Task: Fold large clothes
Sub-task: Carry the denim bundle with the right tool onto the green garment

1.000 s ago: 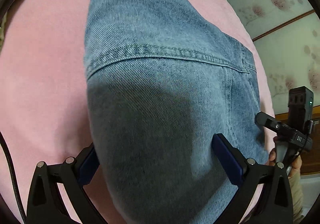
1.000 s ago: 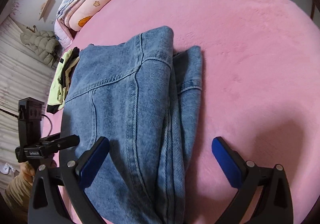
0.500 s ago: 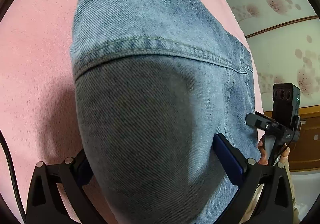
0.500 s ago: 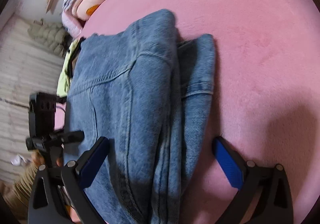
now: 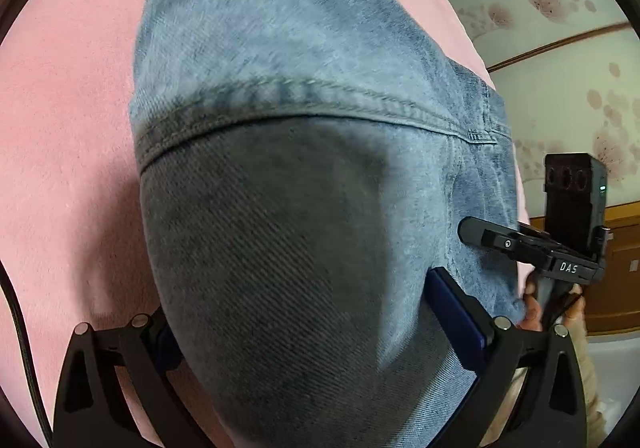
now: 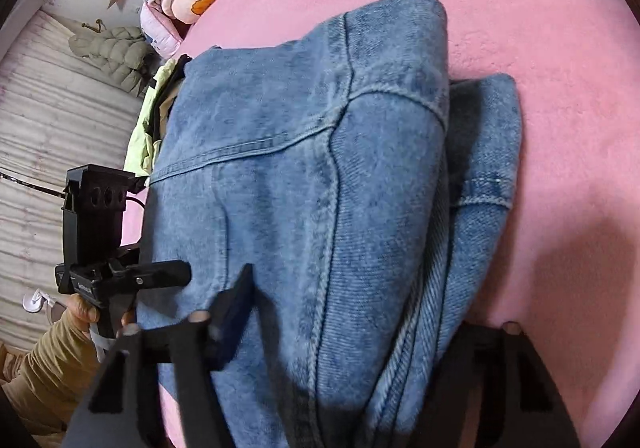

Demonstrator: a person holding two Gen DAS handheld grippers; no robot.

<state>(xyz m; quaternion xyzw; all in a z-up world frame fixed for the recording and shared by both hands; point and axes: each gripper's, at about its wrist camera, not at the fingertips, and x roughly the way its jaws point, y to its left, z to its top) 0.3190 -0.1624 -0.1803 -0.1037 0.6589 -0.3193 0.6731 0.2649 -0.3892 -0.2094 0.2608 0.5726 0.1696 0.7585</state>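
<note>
So the denim garment (image 6: pixel 320 208) is already folded into a thick long bundle, lying on the pink bed (image 6: pixel 560 68), with one narrower layer sticking out on the side away from the pile of bedding. I'd say another fold across the length is still left. Faded blue, stiff, chunky seams, looks heavy. Right tool (image 6: pixel 356 332) is closing around the near end, fabric between the jaws, not clearly pinched yet. Left tool (image 5: pixel 300 320) straddles its end wide, just starting to close, not gripping.
</note>
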